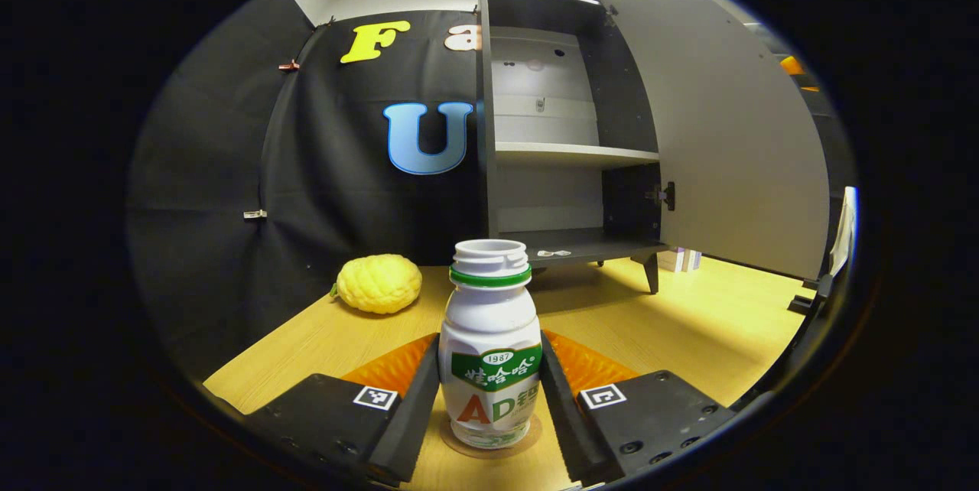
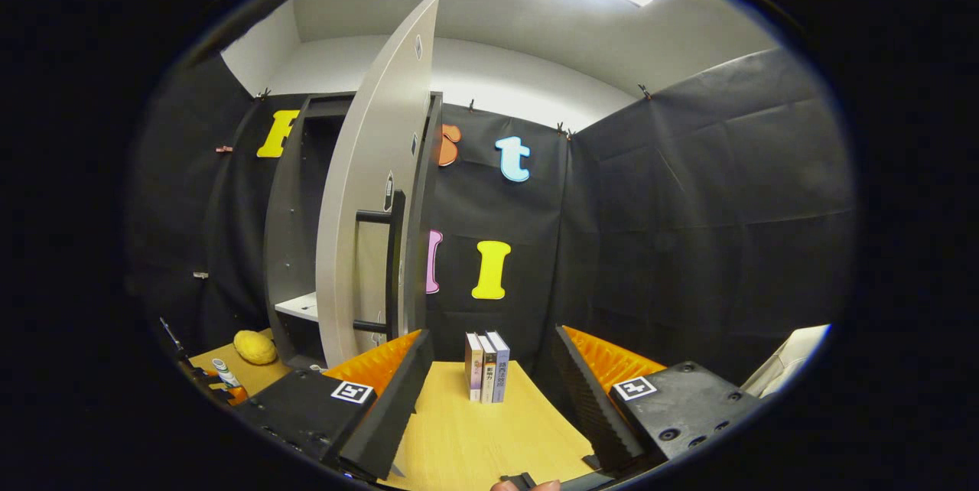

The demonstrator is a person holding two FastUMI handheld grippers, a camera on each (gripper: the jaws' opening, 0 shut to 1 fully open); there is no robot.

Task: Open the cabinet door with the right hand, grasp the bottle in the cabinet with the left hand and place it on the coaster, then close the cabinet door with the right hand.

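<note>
A white bottle with a green neck ring and no cap stands upright on a round brown coaster on the wooden table. My left gripper is shut on it, one finger pressing each side of the label. The dark cabinet stands behind it, shelves bare, with its pale door swung wide open. In the right gripper view, my right gripper is open and holds nothing, a little back from the door and its black handle. The bottle shows small at far left.
A bumpy yellow fruit lies on the table left of the cabinet. Three upright books stand ahead of the right gripper. Black cloth walls close the booth. A fingertip shows at the bottom edge.
</note>
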